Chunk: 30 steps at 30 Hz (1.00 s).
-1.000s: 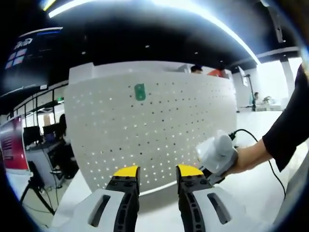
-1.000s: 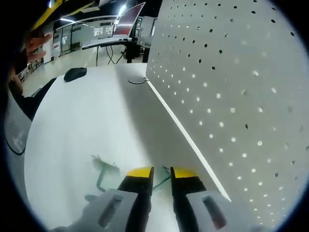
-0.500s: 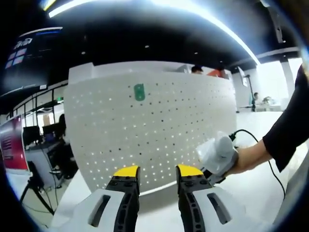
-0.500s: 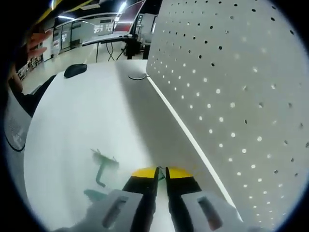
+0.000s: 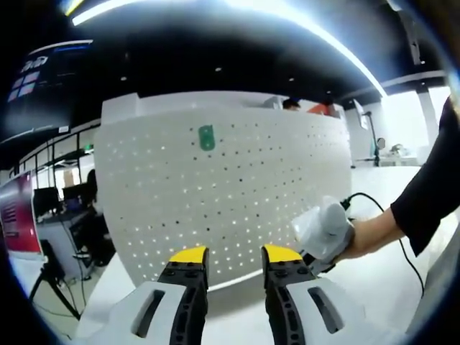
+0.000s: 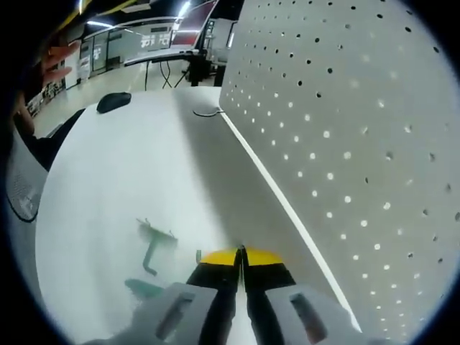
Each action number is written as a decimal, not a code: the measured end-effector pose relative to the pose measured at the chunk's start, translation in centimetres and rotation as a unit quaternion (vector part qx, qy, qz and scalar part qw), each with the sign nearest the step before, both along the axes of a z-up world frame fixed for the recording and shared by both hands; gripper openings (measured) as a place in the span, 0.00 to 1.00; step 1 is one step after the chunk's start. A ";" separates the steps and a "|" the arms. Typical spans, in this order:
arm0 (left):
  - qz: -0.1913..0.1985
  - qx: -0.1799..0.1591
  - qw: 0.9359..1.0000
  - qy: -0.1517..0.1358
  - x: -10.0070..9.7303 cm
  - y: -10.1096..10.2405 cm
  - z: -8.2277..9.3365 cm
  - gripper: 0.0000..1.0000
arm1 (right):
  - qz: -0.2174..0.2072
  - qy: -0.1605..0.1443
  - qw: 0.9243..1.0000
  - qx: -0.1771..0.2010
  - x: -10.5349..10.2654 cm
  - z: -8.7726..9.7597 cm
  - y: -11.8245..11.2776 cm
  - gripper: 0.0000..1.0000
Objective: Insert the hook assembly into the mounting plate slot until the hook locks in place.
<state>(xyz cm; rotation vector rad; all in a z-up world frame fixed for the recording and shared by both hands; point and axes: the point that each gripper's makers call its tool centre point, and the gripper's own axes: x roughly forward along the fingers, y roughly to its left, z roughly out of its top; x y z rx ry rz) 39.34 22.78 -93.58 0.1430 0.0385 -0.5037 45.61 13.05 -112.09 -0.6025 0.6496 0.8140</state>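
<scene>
From the left gripper view, the white pegboard stands upright on the white bench, its face dotted with rows of small holes. High on that face sits a small green plate, fixed flat to the board. The left gripper hangs in front of the board with its yellow-tipped jaws apart and nothing between them. To its right, a person's hand in a dark sleeve holds the right gripper down near the bottom edge of the board; from this side I cannot tell how its jaws stand. A black cable loops away behind that hand.

The right gripper view looks along the bench, with the pegboard rising on the right side of the picture. Here the right gripper has its yellow tips pressed together; whether a thin piece is pinched between them I cannot tell. Just beside the tips, to the left, a green hook lies flat on the bench top, with another small green piece near it. Farther along the bench lie a dark mouse and a thin dark wire close to the foot of the board.
</scene>
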 end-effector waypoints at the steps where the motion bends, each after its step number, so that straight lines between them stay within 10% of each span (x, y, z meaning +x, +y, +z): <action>1: 0.000 0.000 1.000 0.000 0.0 0.0 0.0 0.30 | 0.000 -0.001 1.000 -0.001 0.0 0.0 0.0 0.00; 30: -0.022 0.009 1.000 0.002 -0.4 -1.3 -0.4 0.29 | -0.087 -0.038 0.987 0.130 -1.0 7.0 -1.7 0.00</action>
